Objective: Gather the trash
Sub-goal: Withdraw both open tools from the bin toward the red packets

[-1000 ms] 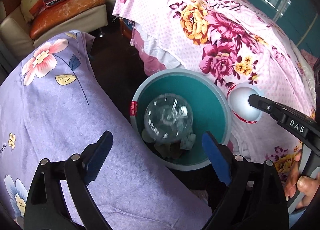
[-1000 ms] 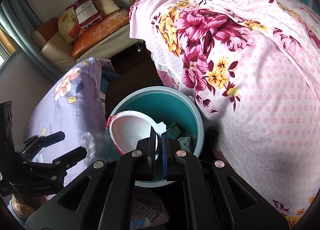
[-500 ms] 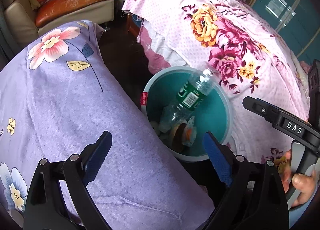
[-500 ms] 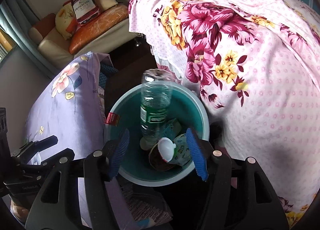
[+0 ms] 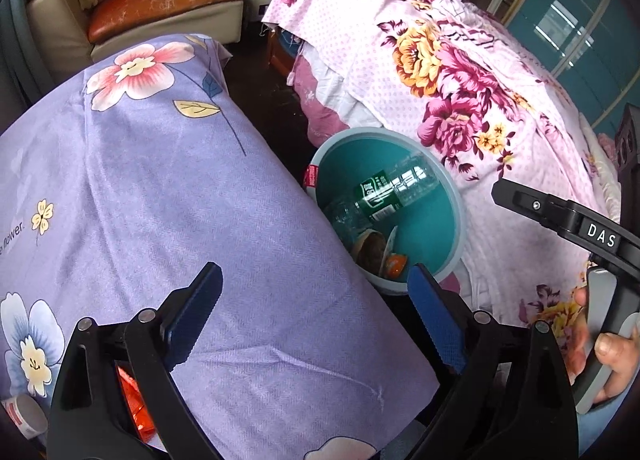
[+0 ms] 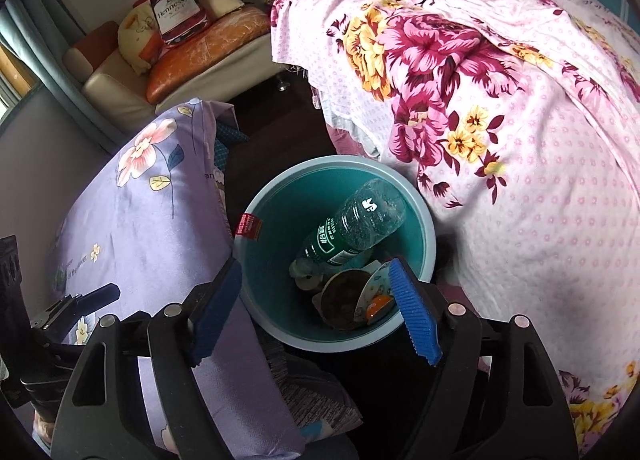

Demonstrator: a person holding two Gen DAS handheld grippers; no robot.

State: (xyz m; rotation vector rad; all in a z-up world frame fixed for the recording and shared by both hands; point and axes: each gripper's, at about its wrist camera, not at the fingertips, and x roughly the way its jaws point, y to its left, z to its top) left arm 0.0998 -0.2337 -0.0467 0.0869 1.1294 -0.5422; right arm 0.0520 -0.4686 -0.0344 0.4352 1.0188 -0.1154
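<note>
The right gripper (image 6: 316,314) stood with its blue pads spread wide at the bottom of the right wrist view and nothing between them; its jaws had just been opening, for a second earlier they were clenched on the rim of a white paper cup over the bin. That cup (image 6: 348,300) now lay on its side in the lower part of the teal bin (image 6: 256,212), brown inside showing, just above the right pad. Leaning across the bin's middle was a clear plastic bottle (image 6: 356,228) with a green label, its base toward the upper right rim; a second earlier it had been seen end-on, dropping in. In the left wrist view the left gripper (image 5: 316,318) also hung released, empty over the lilac flowered cover (image 5: 160,188) at the lower centre of the frame, with the bin at centre right against the pink flowered bedspread (image 5: 460,72). Both pieces looked delivered, so both grippers seemed free for the next item. A red-and-white cup (image 5: 20,416) and something orange (image 5: 132,396) at the lower left edge may be further trash, though too little showed to tell.
</note>
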